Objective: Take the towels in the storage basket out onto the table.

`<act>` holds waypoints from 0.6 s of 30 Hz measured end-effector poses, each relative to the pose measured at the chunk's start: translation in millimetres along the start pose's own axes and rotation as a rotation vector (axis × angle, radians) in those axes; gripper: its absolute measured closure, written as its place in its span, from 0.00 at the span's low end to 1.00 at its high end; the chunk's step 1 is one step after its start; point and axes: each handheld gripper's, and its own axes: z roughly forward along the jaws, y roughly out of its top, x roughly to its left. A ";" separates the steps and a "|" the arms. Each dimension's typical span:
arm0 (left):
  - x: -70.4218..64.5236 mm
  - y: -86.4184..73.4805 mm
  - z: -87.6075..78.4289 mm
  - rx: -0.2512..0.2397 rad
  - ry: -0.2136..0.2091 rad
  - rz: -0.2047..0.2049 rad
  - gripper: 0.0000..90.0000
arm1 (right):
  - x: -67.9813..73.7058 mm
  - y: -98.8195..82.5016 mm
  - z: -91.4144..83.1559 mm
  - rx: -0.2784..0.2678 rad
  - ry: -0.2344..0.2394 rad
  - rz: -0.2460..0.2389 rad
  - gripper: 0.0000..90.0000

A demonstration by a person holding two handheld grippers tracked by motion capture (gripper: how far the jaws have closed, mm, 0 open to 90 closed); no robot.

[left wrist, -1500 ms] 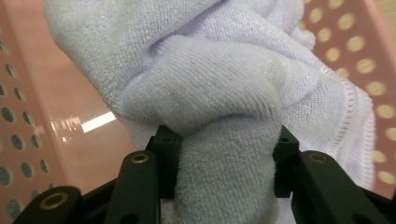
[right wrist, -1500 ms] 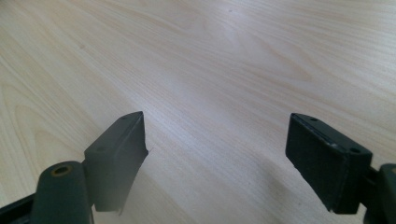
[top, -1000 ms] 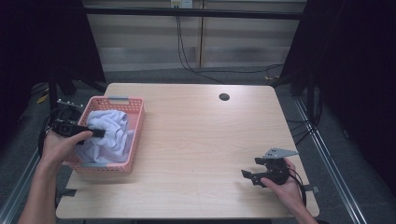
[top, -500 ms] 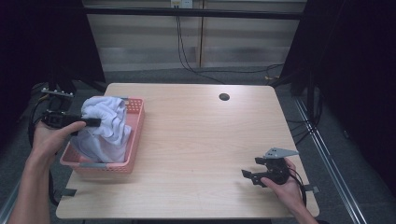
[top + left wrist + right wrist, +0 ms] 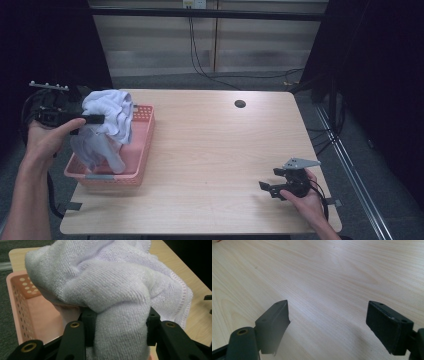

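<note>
Lifting clear of the pink basket at 9 o'clock, the left gripper has raised the clamped white towel higher than before, so extraction is under way, while the right gripper rests released at 5 o'clock

A light wood-grain bench is seen with a small round dark hole set near its far edge, right of centre. Beyond the far edge, pale wall panels are noted, with black cables hanging down them and trailing across the grey floor. Dark curtains are observed at both sides of the bench, and a metal rail is seen running along the floor at the right.
</note>
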 end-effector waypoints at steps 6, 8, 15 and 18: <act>-3.9 8.9 -7.9 -0.037 -0.023 0.008 0.64 | 1.1 -0.1 -0.9 0.000 0.001 -0.005 0.21; -4.7 11.3 -8.6 -0.039 -0.021 0.006 0.64 | 0.8 -0.1 -0.9 0.002 -0.003 -0.006 0.21; -10.3 20.8 -16.3 -0.067 -0.023 0.011 0.64 | 0.9 0.2 -0.7 0.003 0.001 -0.006 0.20; -13.3 24.6 -20.8 -0.078 -0.023 0.021 0.64 | 0.3 0.4 -0.7 0.003 0.002 -0.006 0.20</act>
